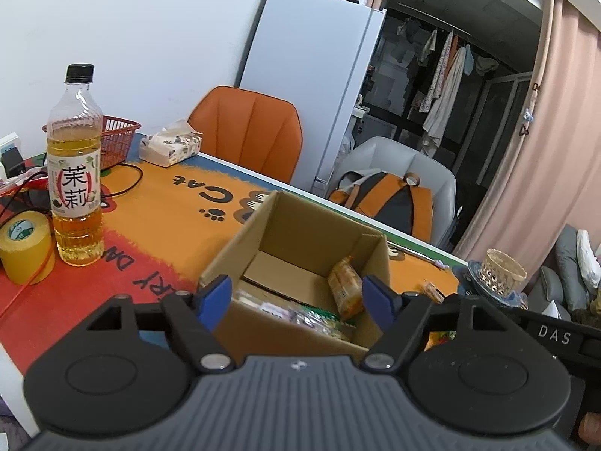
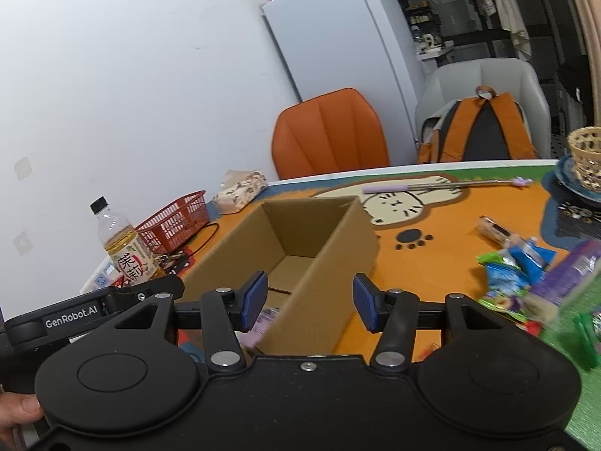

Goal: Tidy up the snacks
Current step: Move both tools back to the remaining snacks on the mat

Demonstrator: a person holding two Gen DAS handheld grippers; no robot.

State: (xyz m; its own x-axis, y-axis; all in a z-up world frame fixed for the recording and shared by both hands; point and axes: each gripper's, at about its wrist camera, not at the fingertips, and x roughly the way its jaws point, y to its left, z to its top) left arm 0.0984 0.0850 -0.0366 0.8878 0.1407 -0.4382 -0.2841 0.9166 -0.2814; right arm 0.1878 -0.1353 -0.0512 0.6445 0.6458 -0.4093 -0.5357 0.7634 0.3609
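An open cardboard box (image 1: 278, 225) stands on the orange cat-print table. In it an orange snack packet (image 1: 345, 286) leans on the right wall, and several packets (image 1: 300, 314) lie at the near end. My left gripper (image 1: 296, 302) is open and empty over the box's near edge. My right gripper (image 2: 308, 302) is open and empty over the box's (image 2: 338, 233) near right wall. A pile of snack packets (image 2: 526, 282) lies on the table to the right, with one wrapped bar (image 2: 496, 230) apart.
A tea bottle (image 1: 75, 173), yellow tape roll (image 1: 26, 244), red basket (image 1: 118, 137) and tissue pack (image 1: 171, 146) stand at the left. A wicker cup (image 2: 586, 161) on a plate sits far right. A long purple-handled spoon (image 2: 447, 186) lies beyond the box. Chairs line the far edge.
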